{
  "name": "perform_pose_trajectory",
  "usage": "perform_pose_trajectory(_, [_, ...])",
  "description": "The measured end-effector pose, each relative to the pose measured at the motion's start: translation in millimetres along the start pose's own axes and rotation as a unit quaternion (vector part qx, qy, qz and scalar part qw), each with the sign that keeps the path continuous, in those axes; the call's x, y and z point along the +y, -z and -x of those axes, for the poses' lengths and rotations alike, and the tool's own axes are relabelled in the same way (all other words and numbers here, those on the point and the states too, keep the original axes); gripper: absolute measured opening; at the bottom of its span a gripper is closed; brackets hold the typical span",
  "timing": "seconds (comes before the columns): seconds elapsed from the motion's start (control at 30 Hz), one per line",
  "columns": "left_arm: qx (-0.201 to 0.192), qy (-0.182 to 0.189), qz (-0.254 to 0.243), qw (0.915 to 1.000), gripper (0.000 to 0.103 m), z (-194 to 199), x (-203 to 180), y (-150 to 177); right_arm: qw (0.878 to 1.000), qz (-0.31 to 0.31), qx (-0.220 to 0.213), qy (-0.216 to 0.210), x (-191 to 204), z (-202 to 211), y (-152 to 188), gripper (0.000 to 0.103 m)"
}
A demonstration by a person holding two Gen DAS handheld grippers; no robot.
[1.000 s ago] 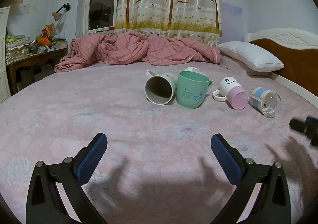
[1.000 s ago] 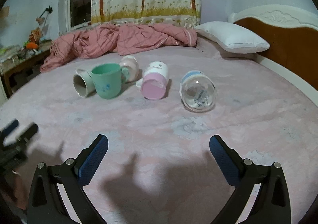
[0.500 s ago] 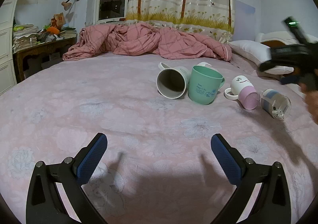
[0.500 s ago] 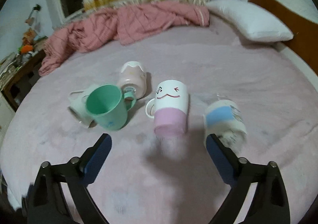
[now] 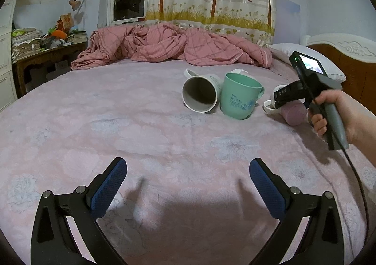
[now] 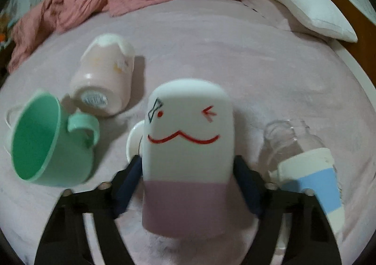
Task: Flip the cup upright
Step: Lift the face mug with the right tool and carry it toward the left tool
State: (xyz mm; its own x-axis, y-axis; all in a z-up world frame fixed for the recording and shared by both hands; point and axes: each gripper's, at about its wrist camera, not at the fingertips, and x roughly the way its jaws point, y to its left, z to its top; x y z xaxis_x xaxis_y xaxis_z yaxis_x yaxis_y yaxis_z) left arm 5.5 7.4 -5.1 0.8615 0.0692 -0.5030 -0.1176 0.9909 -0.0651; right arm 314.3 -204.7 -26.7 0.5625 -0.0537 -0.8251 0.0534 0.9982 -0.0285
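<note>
A white and pink mug with a winking face (image 6: pixel 188 147) lies on its side on the pink bed. My right gripper (image 6: pixel 188 182) has its blue pads on both sides of the mug's body and looks closed on it. In the left wrist view the same mug (image 5: pixel 293 112) is partly hidden behind the right gripper's body (image 5: pixel 312 86) and the hand. My left gripper (image 5: pixel 188 185) is open and empty, low over the bed's front, well short of the cups.
A green mug (image 6: pixel 44 140) stands upright left of the face mug. A pale pink cup (image 6: pixel 105 81), a white mug (image 5: pixel 199 95) and a clear glass with a blue and white sleeve (image 6: pixel 305 159) lie on their sides. A crumpled blanket (image 5: pixel 164 46) and pillow (image 6: pixel 300 4) lie behind.
My right gripper moved forward and down onto the face mug and its pads closed in on the mug's sides. My left gripper stayed open and shifted only slightly.
</note>
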Motion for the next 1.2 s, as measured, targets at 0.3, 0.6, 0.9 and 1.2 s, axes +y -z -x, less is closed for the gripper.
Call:
perform_pose_trajectory(0.3, [0.000,0.000,0.000,1.0000,0.103,0,1,0,0.998,0.028,-0.051,-0.024,8,53,25,0.075])
perform_pose_trajectory(0.6, [-0.008,-0.004,-0.003,1.0000,0.103,1,0,0,0.990,0.052,-0.100,-0.080,15,157,85,0.075])
perform_pose_trajectory(0.9, [-0.009,-0.005,-0.005,0.9999,0.103,1,0,-1,0.989,0.077,-0.040,-0.121,15,192,145,0.075])
perform_pose_trajectory(1.2, [-0.009,-0.004,-0.004,0.9999,0.103,2,0,-1,0.985,0.060,0.042,-0.158,21,156,164,0.075])
